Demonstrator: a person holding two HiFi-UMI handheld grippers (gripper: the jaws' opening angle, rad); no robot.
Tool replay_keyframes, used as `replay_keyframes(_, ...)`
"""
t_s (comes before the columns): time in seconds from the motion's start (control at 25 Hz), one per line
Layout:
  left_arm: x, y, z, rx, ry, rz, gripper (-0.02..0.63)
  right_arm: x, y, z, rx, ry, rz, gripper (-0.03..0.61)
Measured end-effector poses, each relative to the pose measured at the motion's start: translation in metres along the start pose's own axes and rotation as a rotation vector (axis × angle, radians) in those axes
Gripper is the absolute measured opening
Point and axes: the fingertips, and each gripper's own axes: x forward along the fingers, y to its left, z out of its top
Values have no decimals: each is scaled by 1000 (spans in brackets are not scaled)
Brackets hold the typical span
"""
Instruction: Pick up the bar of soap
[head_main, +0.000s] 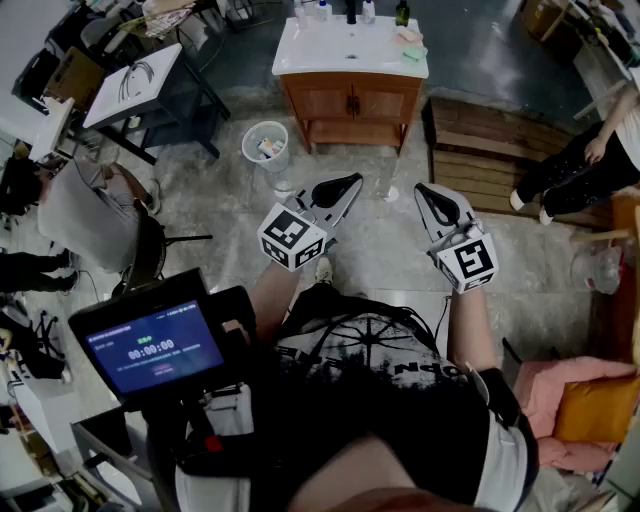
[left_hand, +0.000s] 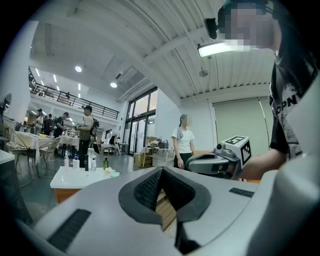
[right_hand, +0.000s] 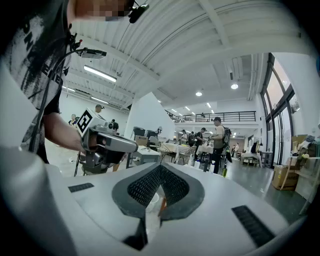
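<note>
Far ahead on the floor stands a white washbasin top (head_main: 330, 52) on a wooden cabinet (head_main: 350, 100). A pale pink bar of soap (head_main: 408, 35) and a green bar (head_main: 415, 53) lie at its right end; both bars also show small in the left gripper view, pink (left_hand: 107, 171) and green (left_hand: 115, 174). Bottles (head_main: 350, 12) line the back of the top. My left gripper (head_main: 356, 181) and right gripper (head_main: 421, 188) are held side by side, well short of the cabinet, both shut with nothing between the pads. Each gripper view shows its own jaws closed and the other gripper beside it.
A white waste bin (head_main: 265, 145) stands left of the cabinet and a wooden pallet platform (head_main: 485, 150) to its right. A person (head_main: 590, 160) stands at the far right, and a clear bottle (head_main: 385, 185) is on the floor. A white-topped table (head_main: 135, 85) is at the left.
</note>
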Motion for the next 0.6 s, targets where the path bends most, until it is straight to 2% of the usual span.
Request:
replay_keyframes(0.24,5,2,4,2,-4,-1,9,1,-4,0,-5,1,-3,15)
replay_keyframes(0.6,8,0,6,-7,2,-4,9,-1,-4,-3,47,-21,30,15)
